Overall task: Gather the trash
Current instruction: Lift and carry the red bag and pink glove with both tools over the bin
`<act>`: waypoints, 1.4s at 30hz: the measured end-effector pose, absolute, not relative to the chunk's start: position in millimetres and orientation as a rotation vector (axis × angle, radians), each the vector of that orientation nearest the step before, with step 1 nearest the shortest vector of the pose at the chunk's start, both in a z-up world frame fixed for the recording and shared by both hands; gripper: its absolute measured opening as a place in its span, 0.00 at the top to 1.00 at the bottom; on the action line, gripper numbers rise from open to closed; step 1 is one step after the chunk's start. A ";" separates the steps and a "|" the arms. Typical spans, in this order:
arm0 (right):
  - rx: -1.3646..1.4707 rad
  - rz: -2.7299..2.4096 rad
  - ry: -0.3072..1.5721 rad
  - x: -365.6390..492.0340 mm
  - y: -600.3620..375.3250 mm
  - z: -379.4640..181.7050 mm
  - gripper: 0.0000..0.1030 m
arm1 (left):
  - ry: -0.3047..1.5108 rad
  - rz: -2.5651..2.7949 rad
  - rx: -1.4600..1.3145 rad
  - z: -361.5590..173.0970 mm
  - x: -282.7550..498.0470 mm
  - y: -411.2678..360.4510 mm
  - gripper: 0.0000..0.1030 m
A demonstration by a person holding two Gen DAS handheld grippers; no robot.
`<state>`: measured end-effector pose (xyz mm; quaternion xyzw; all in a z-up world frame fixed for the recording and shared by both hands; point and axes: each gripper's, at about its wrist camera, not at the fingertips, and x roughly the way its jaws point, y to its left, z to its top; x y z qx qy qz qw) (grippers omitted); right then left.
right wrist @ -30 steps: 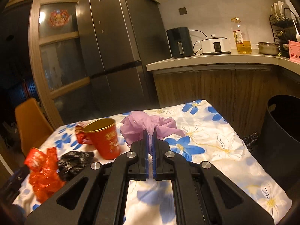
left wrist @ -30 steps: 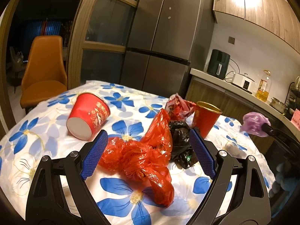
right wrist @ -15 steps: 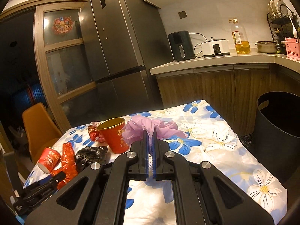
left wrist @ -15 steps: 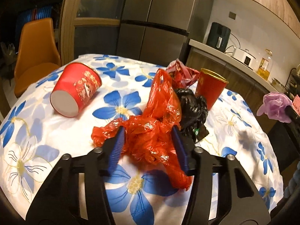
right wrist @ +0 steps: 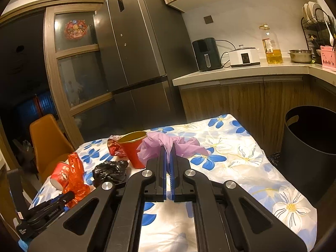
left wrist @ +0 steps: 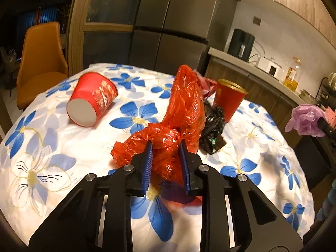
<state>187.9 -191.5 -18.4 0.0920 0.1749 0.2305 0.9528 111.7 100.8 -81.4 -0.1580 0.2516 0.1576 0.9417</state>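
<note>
Left gripper [left wrist: 166,147] pinches red bag [left wrist: 180,113]; right gripper [right wrist: 168,149] clamps purple bag [right wrist: 168,145]

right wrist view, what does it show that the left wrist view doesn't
Only the right wrist view: the black bin beside the table, the dish rack, and the left gripper from outside. Only the left wrist view: the red bag squeezed between the left fingers. Both: purple bag in the right gripper, both red cups, black bag, fridge.

Tipped cup [left wrist: 92,101] left of crumpled bag [left wrist: 180,113]; upright cup [left wrist: 229,100] right, on table [left wrist: 52,147].
</note>
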 end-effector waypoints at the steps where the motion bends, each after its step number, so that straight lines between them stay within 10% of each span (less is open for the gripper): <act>1: 0.187 0.469 0.352 186.7 -192.1 -17.6 0.97 | 0.506 0.320 -0.320 -78.8 110.0 99.7 0.77; 42: 0.239 0.204 0.167 152.7 -343.2 22.3 0.97 | 0.303 -0.115 -0.116 30.3 183.3 -128.6 0.77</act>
